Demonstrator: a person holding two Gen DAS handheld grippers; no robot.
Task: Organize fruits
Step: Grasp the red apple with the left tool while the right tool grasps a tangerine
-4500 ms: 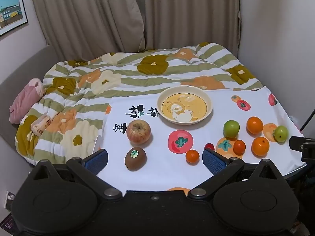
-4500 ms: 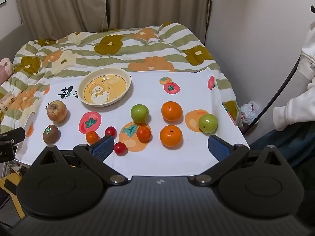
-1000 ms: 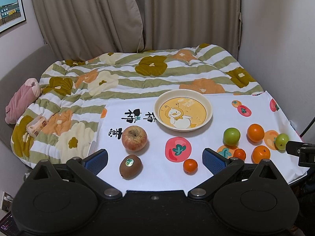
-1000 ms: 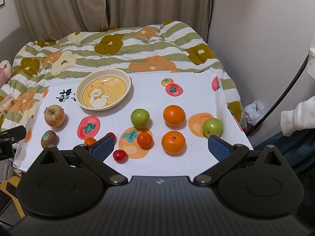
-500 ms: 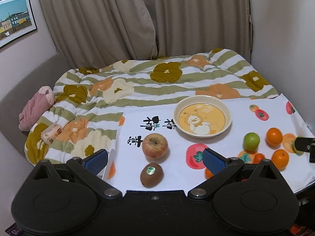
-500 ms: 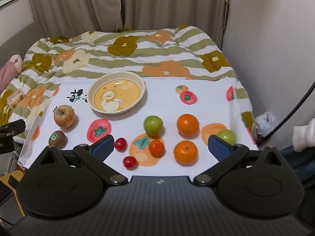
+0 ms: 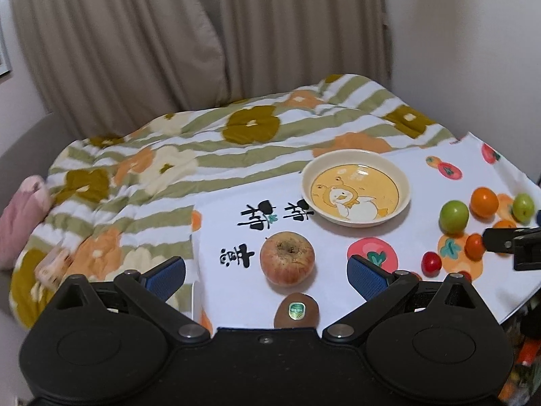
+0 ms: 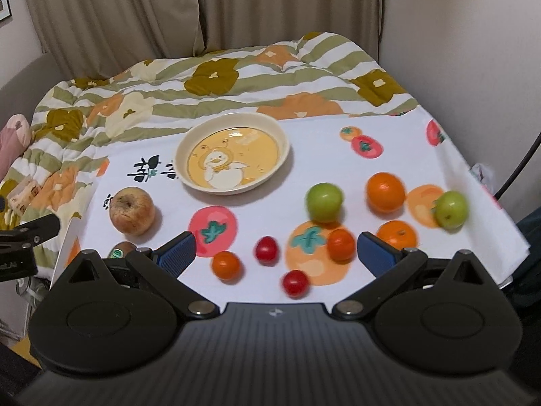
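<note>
Both tools are moving in closer than 0.5 s ago, left tool (image 7: pixel 266 272) apart around the apple (image 7: pixel 287 257) at 12 o'clock, right tool (image 8: pixel 275 251) apart over small tomatoes (image 8: pixel 267 245), plate (image 8: pixel 282 155) empty, so first pick is starting.

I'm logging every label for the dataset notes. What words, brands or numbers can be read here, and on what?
Kiwi: green sticker, print too small to read.
White cloth: black brush-style characters beside the plate, too stylised and partly hidden to read.
Left gripper mount at the right view's left edge: pale lettering, cut off and unreadable.
Nothing else bears text.
</note>
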